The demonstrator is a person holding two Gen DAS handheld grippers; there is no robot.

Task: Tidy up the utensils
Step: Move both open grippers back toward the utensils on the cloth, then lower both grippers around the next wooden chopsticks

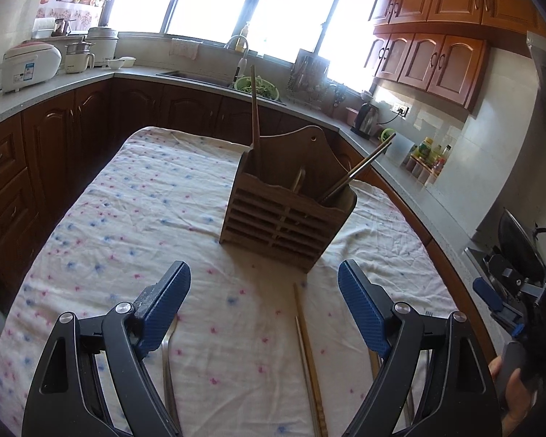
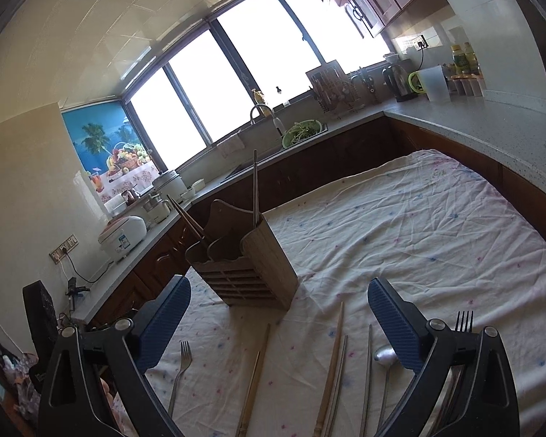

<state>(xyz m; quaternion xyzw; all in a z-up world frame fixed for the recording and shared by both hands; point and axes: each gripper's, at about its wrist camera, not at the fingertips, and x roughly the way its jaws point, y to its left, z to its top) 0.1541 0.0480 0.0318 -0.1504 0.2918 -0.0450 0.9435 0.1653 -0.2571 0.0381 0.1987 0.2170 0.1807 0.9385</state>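
Observation:
A slatted wooden utensil holder (image 1: 287, 215) (image 2: 244, 266) stands on the flowered cloth. A wooden chopstick (image 1: 254, 116) stands in one end of it and metal chopsticks (image 1: 364, 167) lean out of the other. My left gripper (image 1: 264, 280) hangs open in front of the holder, nothing between its fingers. Under it lie wooden chopsticks (image 1: 309, 357) and a metal utensil (image 1: 169, 364). My right gripper (image 2: 280, 291) is open and empty too. On the cloth below it lie a fork (image 2: 180, 371), wooden chopsticks (image 2: 333, 364), metal chopsticks (image 2: 366, 375), a spoon (image 2: 384, 358) and a second fork (image 2: 462, 324).
The cloth-covered table (image 1: 127, 218) is ringed by a grey kitchen counter (image 1: 54, 87) with a sink (image 1: 200, 76), a rice cooker (image 1: 29, 65), a kettle (image 1: 367, 120) and a green bowl (image 2: 302, 131). A person's hand (image 1: 509, 389) shows at the right edge.

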